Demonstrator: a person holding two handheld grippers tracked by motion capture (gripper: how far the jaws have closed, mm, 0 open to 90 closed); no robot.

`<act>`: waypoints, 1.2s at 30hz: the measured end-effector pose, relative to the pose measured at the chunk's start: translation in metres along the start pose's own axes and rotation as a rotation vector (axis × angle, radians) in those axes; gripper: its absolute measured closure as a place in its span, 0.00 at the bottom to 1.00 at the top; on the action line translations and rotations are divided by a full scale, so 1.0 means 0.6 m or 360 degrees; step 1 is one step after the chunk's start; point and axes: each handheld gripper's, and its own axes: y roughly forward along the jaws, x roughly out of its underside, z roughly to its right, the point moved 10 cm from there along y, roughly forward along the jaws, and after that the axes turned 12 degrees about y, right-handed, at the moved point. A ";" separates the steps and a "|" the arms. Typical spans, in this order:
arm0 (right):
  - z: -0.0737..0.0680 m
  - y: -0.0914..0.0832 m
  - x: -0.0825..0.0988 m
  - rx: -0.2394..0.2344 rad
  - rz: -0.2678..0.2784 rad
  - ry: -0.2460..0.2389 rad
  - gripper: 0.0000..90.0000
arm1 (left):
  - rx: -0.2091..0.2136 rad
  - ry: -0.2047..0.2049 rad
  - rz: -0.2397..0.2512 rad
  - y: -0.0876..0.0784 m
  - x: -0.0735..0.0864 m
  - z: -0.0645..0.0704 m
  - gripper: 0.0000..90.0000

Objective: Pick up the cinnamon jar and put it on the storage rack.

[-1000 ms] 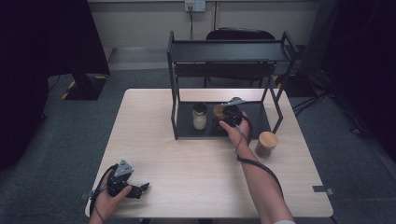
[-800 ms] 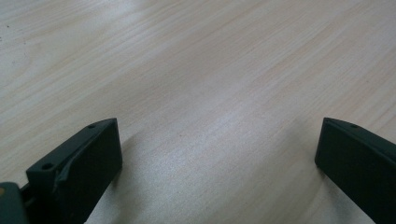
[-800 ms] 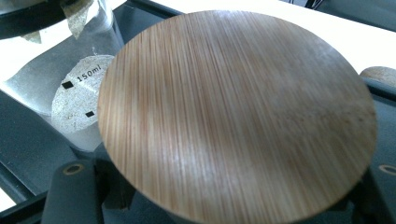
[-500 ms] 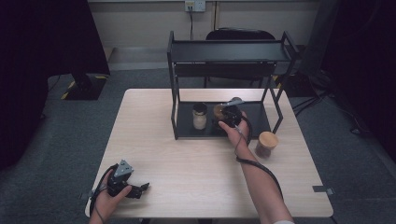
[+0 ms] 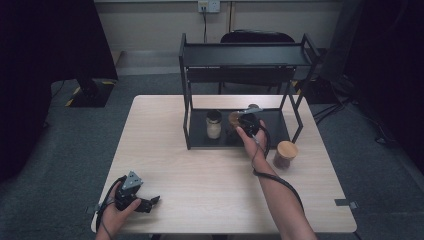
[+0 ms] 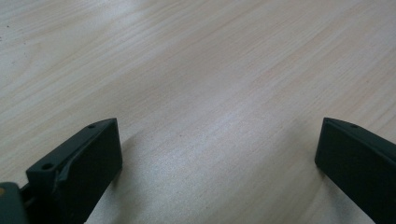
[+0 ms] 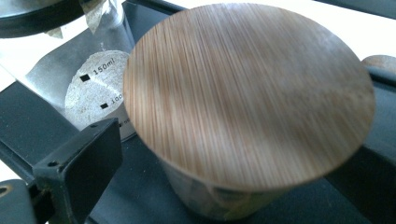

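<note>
While both hands stayed put, right gripper (image 5: 235,120) fingers opened off the wooden-lidded jar (image 7: 247,93).

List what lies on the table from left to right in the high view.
Left black tool in the person's hand → clear glass jar with pale contents → right black tool at a wooden-lidded jar → round wooden-lidded jar beside the rack.

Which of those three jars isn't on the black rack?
The wood-lidded jar at the right, standing on the bare table outside the rack. The other two stand on the rack's bottom shelf.
</note>
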 end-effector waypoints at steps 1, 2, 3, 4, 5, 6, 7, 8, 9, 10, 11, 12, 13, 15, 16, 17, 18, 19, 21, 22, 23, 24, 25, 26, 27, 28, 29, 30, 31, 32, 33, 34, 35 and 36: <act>-0.001 -0.001 0.000 -0.0008 0.0003 0.0013 0.01 | 0.0000 0.0001 0.0000 0.000 0.000 0.000 0.00; -0.002 -0.002 0.001 -0.0013 0.0004 0.0036 0.01 | 0.0000 0.0000 0.0000 0.000 0.000 0.000 0.00; -0.002 -0.003 0.002 -0.0012 0.0004 0.0048 0.01 | 0.0000 0.0001 -0.0001 0.000 0.000 0.000 0.00; -0.002 -0.004 0.003 -0.0011 0.0006 0.0058 0.01 | 0.0000 0.0000 0.0000 0.000 0.000 0.000 0.00; -0.002 -0.005 0.003 -0.0008 0.0010 0.0066 0.01 | 0.0000 0.0000 -0.0001 0.000 0.000 0.000 0.00; -0.001 -0.006 0.004 -0.0002 0.0011 0.0072 0.01 | 0.0000 0.0000 0.0000 0.000 0.000 0.000 0.00; 0.001 -0.007 0.004 0.0008 0.0011 0.0074 0.02 | 0.0000 0.0000 0.0000 0.000 0.000 0.000 0.00; 0.002 -0.009 0.005 0.0012 0.0013 0.0080 0.02 | 0.0000 0.0000 0.0000 0.000 0.000 0.000 0.00; 0.002 -0.010 0.006 0.0012 0.0013 0.0083 0.02 | 0.0000 0.0000 0.0000 0.000 0.000 0.000 0.00; 0.003 -0.011 0.008 0.0013 0.0011 0.0083 0.02 | 0.0000 0.0000 0.0000 0.000 0.000 0.000 0.00; 0.004 -0.013 0.010 0.0023 0.0011 0.0081 0.02 | 0.0000 0.0000 0.0000 0.000 0.000 0.000 0.00; 0.004 -0.013 0.011 0.0029 0.0013 0.0073 0.02 | 0.0001 0.0000 -0.0001 0.000 0.000 0.000 0.00; 0.004 -0.015 0.014 0.0031 0.0009 0.0073 0.02 | 0.0000 0.0000 0.0000 0.000 0.000 0.000 0.00; 0.003 -0.016 0.018 0.0033 0.0009 0.0066 0.02 | 0.0000 0.0001 0.0000 0.000 0.000 0.000 0.00; 0.002 -0.017 0.019 0.0029 0.0010 0.0072 0.02 | 0.0000 0.0000 0.0000 0.000 0.000 0.000 0.00; 0.001 -0.019 0.021 0.0028 0.0010 0.0074 0.02 | 0.0000 0.0000 0.0000 0.000 0.000 0.000 0.00; 0.001 -0.020 0.022 0.0027 0.0012 0.0073 0.02 | 0.0000 0.0000 0.0000 0.000 0.000 0.000 0.00; 0.000 -0.022 0.023 0.0025 0.0012 0.0075 0.02 | 0.0000 0.0001 -0.0001 0.000 0.000 0.000 0.00; -0.002 -0.025 0.024 0.0023 0.0013 0.0069 0.03 | 0.0000 0.0000 0.0000 0.000 0.000 0.000 0.00; -0.003 -0.027 0.024 0.0023 0.0019 0.0068 0.03 | 0.0000 -0.0001 0.0000 0.000 0.000 0.000 0.00; -0.004 -0.029 0.025 0.0021 0.0016 0.0068 0.03 | 0.0000 0.0000 0.0000 0.000 0.000 0.000 0.00; -0.005 -0.030 0.026 0.0020 0.0014 0.0067 0.03 | 0.0000 0.0000 0.0000 0.000 0.000 0.000 0.00; -0.006 -0.032 0.027 0.0016 0.0014 0.0067 0.03 | 0.0000 0.0000 0.0000 0.000 0.000 0.000 0.00; -0.007 -0.033 0.029 0.0018 0.0012 0.0069 0.03 | 0.0000 0.0000 -0.0001 0.000 0.000 0.000 0.00; -0.007 -0.034 0.029 0.0016 0.0013 0.0067 0.03 | 0.0000 -0.0001 -0.0001 0.000 0.000 0.000 0.00; -0.009 -0.036 0.031 0.0009 0.0012 0.0068 0.03 | 0.0000 0.0000 0.0000 0.000 0.000 0.000 0.00; -0.011 -0.037 0.032 0.0002 0.0012 0.0072 0.03 | 0.0000 0.0000 0.0000 0.000 0.000 0.000 0.00; -0.011 -0.038 0.033 -0.0002 0.0013 0.0073 0.03 | 0.0000 0.0000 0.0000 0.000 0.000 0.000 0.00; -0.013 -0.040 0.036 -0.0006 0.0006 0.0073 0.03 | 0.0000 0.0000 0.0000 0.000 0.000 0.000 0.00; -0.014 -0.041 0.038 -0.0010 0.0003 0.0073 0.03 | 0.0000 0.0000 0.0000 0.000 0.000 0.000 0.00; -0.014 -0.042 0.039 -0.0013 0.0005 0.0069 0.03 | 0.0000 0.0000 0.0000 0.000 0.000 0.000 0.00; -0.017 -0.045 0.040 -0.0017 0.0004 0.0063 0.03 | 0.0000 0.0001 0.0000 0.000 0.000 0.000 0.00; -0.018 -0.047 0.041 -0.0014 0.0004 0.0049 0.03 | 0.0001 0.0001 -0.0001 0.000 0.000 0.000 0.00; -0.020 -0.049 0.042 -0.0016 0.0005 0.0042 0.03 | 0.0000 0.0000 0.0000 0.000 0.000 0.000 0.00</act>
